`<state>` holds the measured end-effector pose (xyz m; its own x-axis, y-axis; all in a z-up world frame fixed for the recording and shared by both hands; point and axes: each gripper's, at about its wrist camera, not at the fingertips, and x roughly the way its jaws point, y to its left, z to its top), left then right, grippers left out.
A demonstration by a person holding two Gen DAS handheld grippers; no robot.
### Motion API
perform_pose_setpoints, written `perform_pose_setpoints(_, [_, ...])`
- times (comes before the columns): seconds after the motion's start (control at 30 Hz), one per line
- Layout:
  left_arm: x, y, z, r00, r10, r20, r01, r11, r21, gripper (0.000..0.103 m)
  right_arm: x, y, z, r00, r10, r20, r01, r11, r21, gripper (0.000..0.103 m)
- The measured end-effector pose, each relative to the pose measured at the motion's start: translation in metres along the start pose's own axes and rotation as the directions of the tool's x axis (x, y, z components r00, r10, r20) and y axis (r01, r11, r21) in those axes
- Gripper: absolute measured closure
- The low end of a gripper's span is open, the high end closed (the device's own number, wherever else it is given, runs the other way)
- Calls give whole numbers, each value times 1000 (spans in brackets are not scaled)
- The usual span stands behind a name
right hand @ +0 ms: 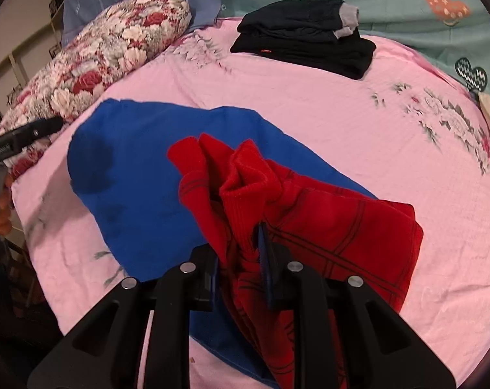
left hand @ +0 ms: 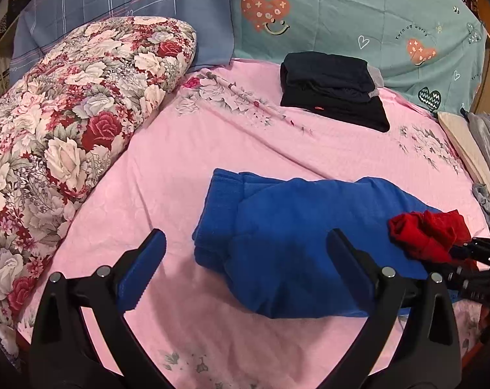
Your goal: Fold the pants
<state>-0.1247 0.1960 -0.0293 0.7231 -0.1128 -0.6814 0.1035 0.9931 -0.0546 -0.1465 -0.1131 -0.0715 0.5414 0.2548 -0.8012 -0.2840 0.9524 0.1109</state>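
A pink bed sheet (left hand: 186, 162) carried blue-and-red pants (right hand: 141, 168); left gripper (left hand: 245, 243) jaws stood wide apart, empty; right gripper (right hand: 237, 256) jaws pinched the red fabric at six o'clock.

Under my fingers is a bed with a pink sheet (left hand: 186, 162) printed with grey and red flowers. The blue pants (left hand: 277, 227) lie on it near my edge, folded over, red fabric (right hand: 326, 214) bunched on their right end. Toward the far edge a dark stack (left hand: 332, 90) of folded clothes sits on the sheet. A floral quilt (left hand: 66, 113) runs along the left edge. Two pillows lean at the far edge, one plaid (left hand: 115, 3), one teal (left hand: 358, 16). Pale folded cloth (left hand: 472, 155) lies at the right edge.
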Motion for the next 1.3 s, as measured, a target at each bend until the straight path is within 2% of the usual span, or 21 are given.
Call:
perform_pose_setpoints(0.03, [2,0,0,1000,-7,-4,7,1000,-3,2,2,2,0,1000,3,-14,-3,1000,-9,68])
perform_pose_setpoints(0.07, [4,-2,0,1000,-17,-12,17,1000,-6,2,4,6,0,999,12,-37,-13,1000,-27,47])
perform_pose_setpoints(0.1, [6,-3,0,1000,-23,-18,23,1000,-6,2,4,9,-1,998,35,-53,-38,998,-41,32])
perform_pose_setpoints(0.17, [7,-5,0,999,-35,-27,35,999,-8,2,3,17,-3,995,79,-60,-83,994,-67,25])
perform_pose_setpoints(0.23, [7,-2,-1,998,-50,-35,49,998,-26,2,-1,18,-3,994,101,-49,-104,992,-77,25])
perform_pose_setpoints(0.37, [7,13,-2,995,-92,-48,86,991,-107,2,-22,-4,6,967,250,50,-253,965,69,25])
perform_pose_setpoints(0.4, [8,18,-3,992,-109,-57,100,986,-135,2,-24,-10,10,952,293,86,-301,948,106,17])
perform_pose_setpoints(0.47, [11,27,-6,987,-142,-80,126,975,-182,2,-17,-17,11,916,384,119,-400,898,181,14])
perform_pose_setpoints(0.5, [12,32,-9,984,-156,-92,134,969,-208,2,-6,-18,10,892,442,99,-453,864,221,14])
perform_pose_setpoints(0.53, [14,35,-10,982,-162,-100,137,965,-225,2,7,-16,9,884,465,52,-462,851,250,14])
perform_pose_setpoints(0.57, [16,41,-13,978,-176,-116,141,956,-256,2,20,-13,6,888,460,2,-444,856,263,14])
perform_pose_setpoints(0.6, [19,47,-16,972,-196,-132,151,946,-288,2,19,-11,5,892,451,24,-444,865,234,14])
perform_pose_setpoints(0.63, [23,52,-20,963,-226,-149,168,930,-326,2,15,-8,5,898,439,26,-434,876,210,14])
perform_pose_setpoints(0.67, [30,59,-25,945,-280,-168,199,902,-383,2,11,-7,7,897,442,20,-437,877,200,14])
perform_pose_setpoints(0.77, [52,74,-37,896,-402,-191,248,807,-537,2,1,-14,8,872,485,58,-485,843,233,13])
perform_pose_setpoints(0.8, [55,75,-37,893,-410,-185,252,796,-550,3,1,-16,6,870,488,69,-489,838,243,13])
perform_pose_setpoints(0.93, [67,71,-30,877,-444,-183,279,781,-559,3,-4,-26,-1,857,502,115,-513,813,276,13])
perform_pose_setpoints(1.03, [82,61,-21,869,-459,-186,300,786,-540,2,-6,-29,-2,848,515,125,-528,800,287,13])
perform_pose_setpoints(1.17, [99,55,-9,873,-456,-175,310,793,-525,2,-8,-27,0,838,529,132,-543,792,279,13])
perform_pose_setpoints(1.23, [104,51,-6,885,-440,-152,305,795,-525,2,-10,-24,2,832,538,136,-554,787,271,13])
perform_pose_setpoints(1.3, [106,52,-6,888,-446,-115,321,779,-539,2,-12,-20,3,824,549,140,-565,785,254,13])
